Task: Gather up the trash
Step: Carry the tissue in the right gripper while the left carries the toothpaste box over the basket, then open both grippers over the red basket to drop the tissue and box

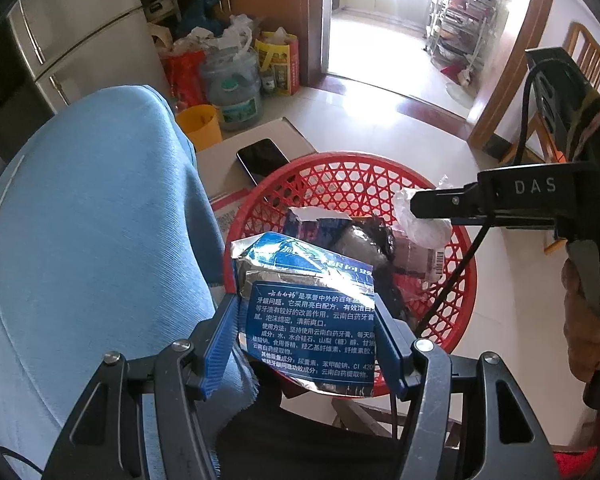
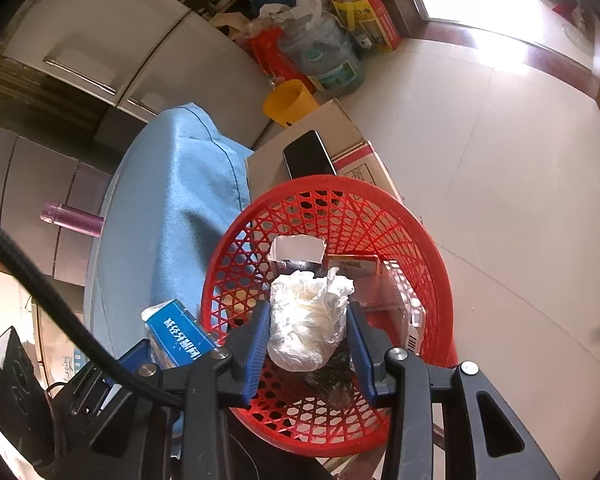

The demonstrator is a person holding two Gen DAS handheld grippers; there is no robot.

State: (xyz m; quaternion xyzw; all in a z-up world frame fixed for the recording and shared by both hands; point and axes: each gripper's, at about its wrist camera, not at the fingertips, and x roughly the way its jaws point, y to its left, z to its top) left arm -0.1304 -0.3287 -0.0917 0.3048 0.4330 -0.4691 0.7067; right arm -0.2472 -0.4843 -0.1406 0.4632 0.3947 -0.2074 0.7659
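My left gripper [image 1: 306,296] is shut on a blue and silver toothpaste box [image 1: 312,312], which it holds over the near rim of a red mesh basket [image 1: 462,276]. My right gripper [image 2: 309,308] is shut on a crumpled wad of white plastic [image 2: 306,324] above the inside of the basket [image 2: 432,248]. In the left wrist view the right gripper [image 1: 418,204] comes in from the right with the wad [image 1: 424,230]. In the basket lie a torn white box [image 2: 296,250], an orange box [image 2: 352,266] and something dark.
A blue cloth-covered seat [image 1: 92,240] stands left of the basket. A phone [image 1: 262,158] lies on a cardboard box [image 2: 328,120] behind it. A yellow bin [image 1: 199,126], a water jug [image 1: 236,92], bags and a fridge [image 1: 80,28] stand at the back. Open tiled floor lies to the right.
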